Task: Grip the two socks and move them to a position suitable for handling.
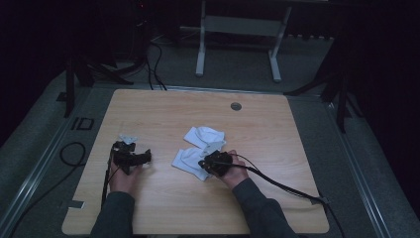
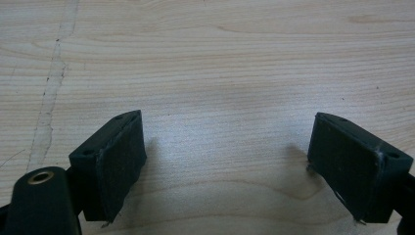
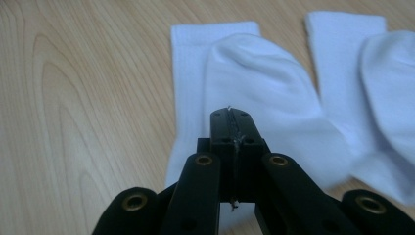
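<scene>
I've got my right gripper (image 3: pixel 230 115) over the near white sock (image 3: pixel 254 93) mid-counter, jaws pressed together with no cloth visibly pinched, left gripper (image 2: pixel 225 166) idling spread on bare counter (image 2: pixel 205 58); next, I reckon, spread and bite the sock's edge.

We note a table (image 2: pixel 220 58) of pale wood-grain laminate, smooth and faintly sheened. The two socks (image 3: pixel 254 83) are white knit cloth, soft, with ribbed cuffs. Both tongs (image 3: pixel 230 117) are matt black plastic, pads rough-faced (image 2: pixel 120 166), with brass-coloured metal eyelets.
</scene>
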